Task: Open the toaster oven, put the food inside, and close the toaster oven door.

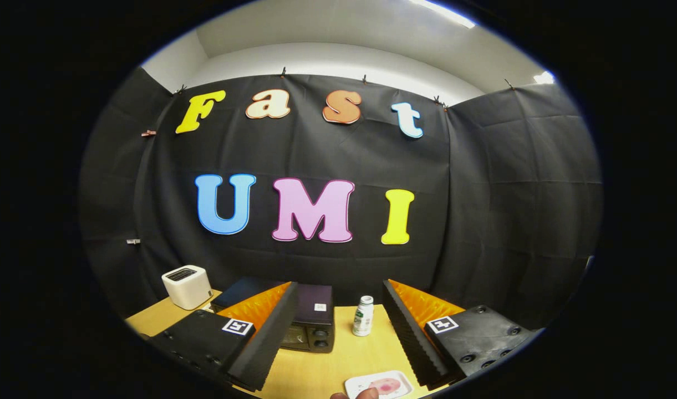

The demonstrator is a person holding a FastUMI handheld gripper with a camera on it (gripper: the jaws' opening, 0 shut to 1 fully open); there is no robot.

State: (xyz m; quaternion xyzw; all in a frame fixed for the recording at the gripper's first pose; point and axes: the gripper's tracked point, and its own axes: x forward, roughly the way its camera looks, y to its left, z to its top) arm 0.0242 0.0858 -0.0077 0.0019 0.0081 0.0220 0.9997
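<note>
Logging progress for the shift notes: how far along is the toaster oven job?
Nothing looks done yet. The toaster oven sits on the table beyond the fingers, its door apparently closed. The food lies on its white tray between the fingers. The gripper is open, holding nothing. Opening, loading and closing all remain.

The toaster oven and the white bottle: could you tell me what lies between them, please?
In the gripper view, only bare wooden tabletop separates the toaster oven from the white bottle. The gripper is open, nothing between its fingers.
</note>
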